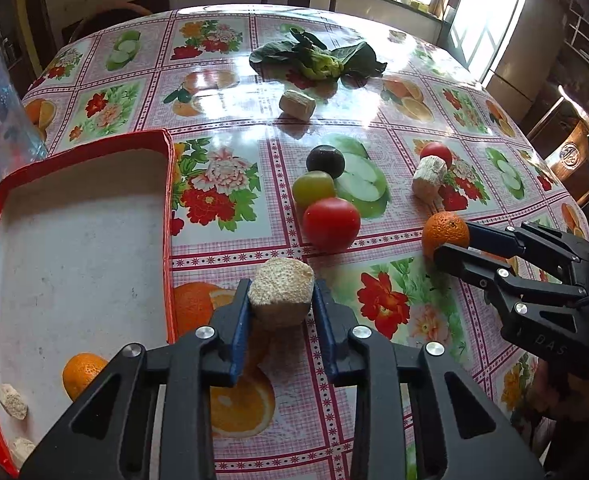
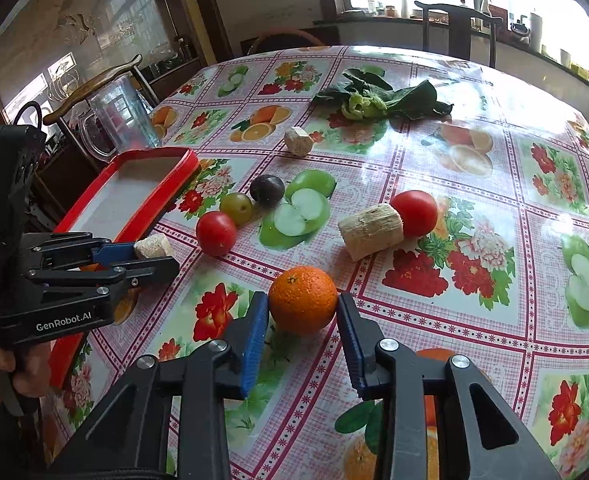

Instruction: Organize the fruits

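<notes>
The left gripper [image 2: 156, 258] read "GenRobot.AI"; the right gripper [image 1: 452, 240] showed "DAS". The left one pinched a pale chunk [image 1: 281, 298] just beside the red tray's [image 1: 170, 208] right rim. The right one clasped an orange [image 2: 302, 299] — jaws against both its sides — near the table's [image 2: 474, 304] near edge. Bare cloth lay between the orange and a tomato [image 2: 216, 233].

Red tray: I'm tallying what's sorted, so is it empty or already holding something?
Not empty. The red tray holds an orange and two pale chunks near its close end; the rest is bare.
</notes>
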A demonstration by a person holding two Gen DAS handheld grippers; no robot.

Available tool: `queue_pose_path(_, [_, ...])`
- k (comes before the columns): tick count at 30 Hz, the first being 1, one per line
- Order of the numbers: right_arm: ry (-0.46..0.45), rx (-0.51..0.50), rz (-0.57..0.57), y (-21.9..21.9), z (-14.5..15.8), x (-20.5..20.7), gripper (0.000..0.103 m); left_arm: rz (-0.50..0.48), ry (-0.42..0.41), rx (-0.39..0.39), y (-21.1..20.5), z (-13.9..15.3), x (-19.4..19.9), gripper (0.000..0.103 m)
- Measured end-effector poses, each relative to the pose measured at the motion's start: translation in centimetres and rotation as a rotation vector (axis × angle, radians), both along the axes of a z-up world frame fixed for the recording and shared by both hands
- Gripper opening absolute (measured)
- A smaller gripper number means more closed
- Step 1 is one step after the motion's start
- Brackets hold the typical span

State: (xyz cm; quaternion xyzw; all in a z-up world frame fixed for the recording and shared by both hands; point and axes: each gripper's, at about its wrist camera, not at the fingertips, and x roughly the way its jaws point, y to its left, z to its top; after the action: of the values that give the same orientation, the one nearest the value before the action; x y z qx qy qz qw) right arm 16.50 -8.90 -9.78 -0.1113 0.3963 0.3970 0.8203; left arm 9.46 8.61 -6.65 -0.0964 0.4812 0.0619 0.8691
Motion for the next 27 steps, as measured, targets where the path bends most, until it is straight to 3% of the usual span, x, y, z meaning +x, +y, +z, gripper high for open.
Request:
queue_pose_path(7, [-0.01,0.022,-0.005,-1.1,1.2,-1.3,0.036,-0.001,-0.049,-0.023,-0.1,1.3,-1.5,0.025])
queue_pose_path(16, [-0.024,0.046,-0.008,-2.1,2.4,-3.1,0.036,-0.006,-0.049,-0.012,-0.5,1.3,-2.0,0.021])
queue_pose_path(24, [-0.019,0.06,-0.025,-3.2,2.7,-3.4,0.036,-0.018,-0.02,0.016,-1.6,0.6,-0.7,0.034])
queue_pose_path(27, [-0.02,0.064,-0.034,-3.5,2.8,-3.3,0.036,-0.023,0.012,-0.013,-1.6,-0.5,-0.1,0.033])
